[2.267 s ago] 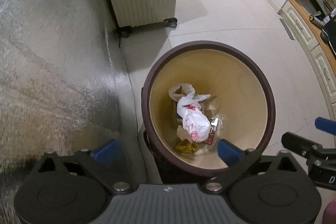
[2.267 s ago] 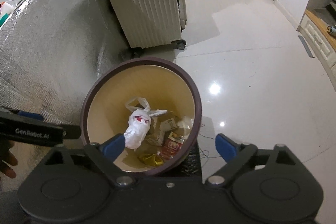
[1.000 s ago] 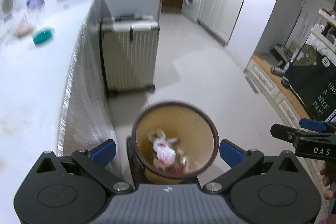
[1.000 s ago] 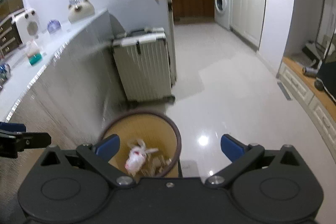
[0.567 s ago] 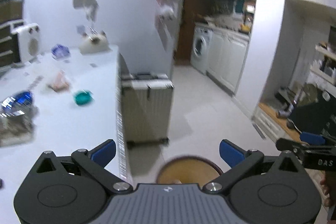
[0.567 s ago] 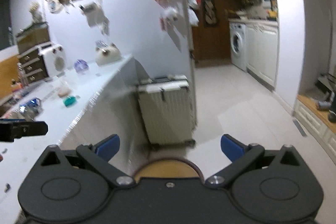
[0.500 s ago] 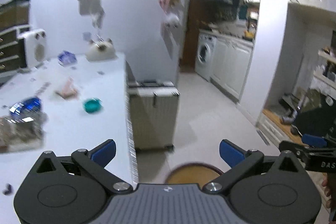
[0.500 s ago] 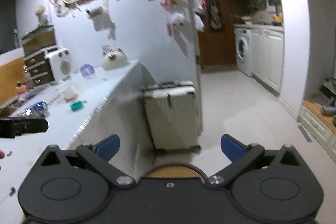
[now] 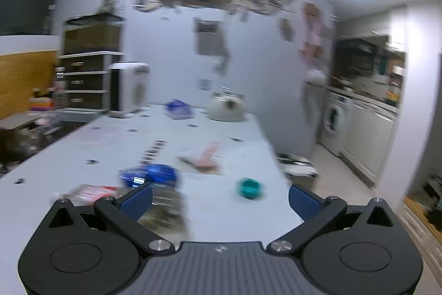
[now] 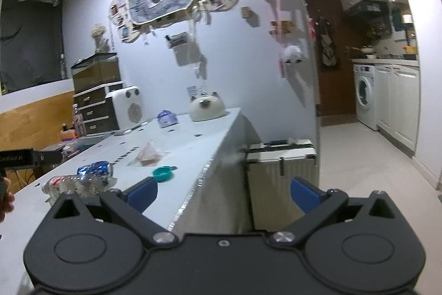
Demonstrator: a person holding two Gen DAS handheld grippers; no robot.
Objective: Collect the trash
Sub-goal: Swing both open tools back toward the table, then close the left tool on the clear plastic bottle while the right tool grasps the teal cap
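Trash lies on the white table (image 9: 226, 212): a crushed clear plastic bottle (image 10: 74, 183) with a red label, a blue foil wrapper (image 9: 150, 174) (image 10: 95, 167), a clear bag with pinkish contents (image 9: 204, 156) (image 10: 147, 154) and a small teal lid (image 9: 250, 188) (image 10: 163, 173). My left gripper (image 9: 218, 198) is open above the near part of the table, with the bottle by its left finger. My right gripper (image 10: 223, 191) is open over the table's right edge, nothing between its fingers. The left wrist view is blurred.
A cream suitcase (image 10: 281, 181) stands on the floor beside the table's right side. At the table's far end sit a white heater (image 10: 125, 108), a cat-shaped white pot (image 10: 205, 105) and a blue item (image 10: 167, 119). A washing machine (image 10: 364, 96) and cabinets line the right wall.
Both grippers have swung up from the brown trash bin on the floor to face the tabletop; the bin has dropped out of view. The left view has turned further left.
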